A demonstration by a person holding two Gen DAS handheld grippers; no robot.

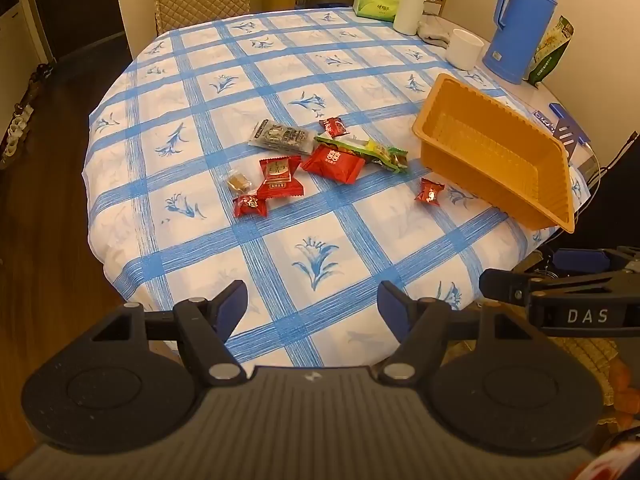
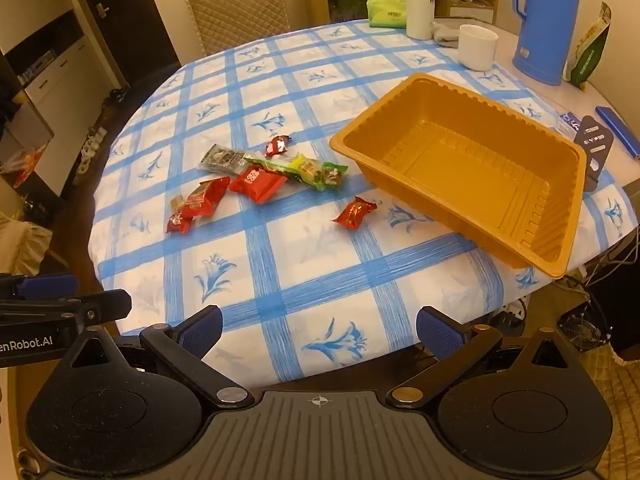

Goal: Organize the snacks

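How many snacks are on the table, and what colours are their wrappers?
Red wrappers: 5
Green-and-yellow wrapper: 1
Clear wrapper, dark snack: 1
Clear wrapper, brown snack: 1
Total: 8 snacks, none yet in the orange tray.

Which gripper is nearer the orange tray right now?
Right. The right gripper hovers open over the table edge just short of the orange tray; the left gripper sits farther left, facing the snacks.
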